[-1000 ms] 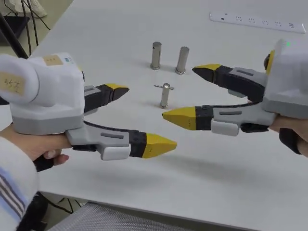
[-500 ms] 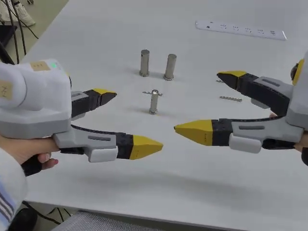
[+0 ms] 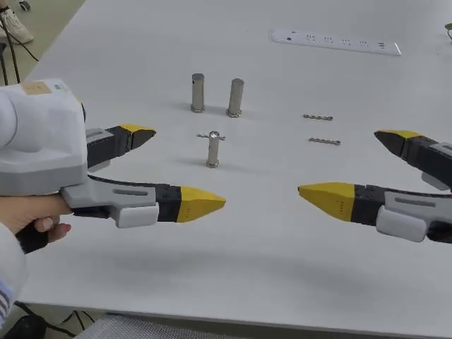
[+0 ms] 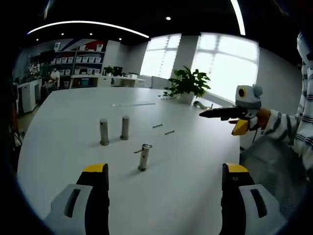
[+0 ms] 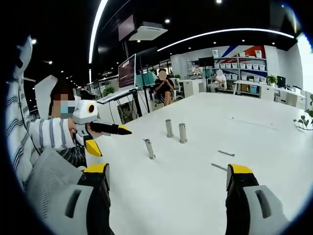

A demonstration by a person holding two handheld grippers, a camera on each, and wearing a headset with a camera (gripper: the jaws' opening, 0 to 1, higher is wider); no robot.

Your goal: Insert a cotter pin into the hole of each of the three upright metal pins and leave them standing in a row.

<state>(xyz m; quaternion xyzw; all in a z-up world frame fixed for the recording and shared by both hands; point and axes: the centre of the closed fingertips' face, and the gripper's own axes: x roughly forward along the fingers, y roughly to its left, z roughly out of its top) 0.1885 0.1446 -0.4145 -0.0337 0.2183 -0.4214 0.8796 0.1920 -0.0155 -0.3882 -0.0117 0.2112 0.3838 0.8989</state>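
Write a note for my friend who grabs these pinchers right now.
Left gripper: open, empty. Right gripper: open, empty.
Done: the front metal pin has a cotter pin through its hole.
Left: the back-left metal pin and back-right metal pin stand bare. The far loose cotter pin and near loose cotter pin lie on the white table, to their right. Insert both, then line up all three.
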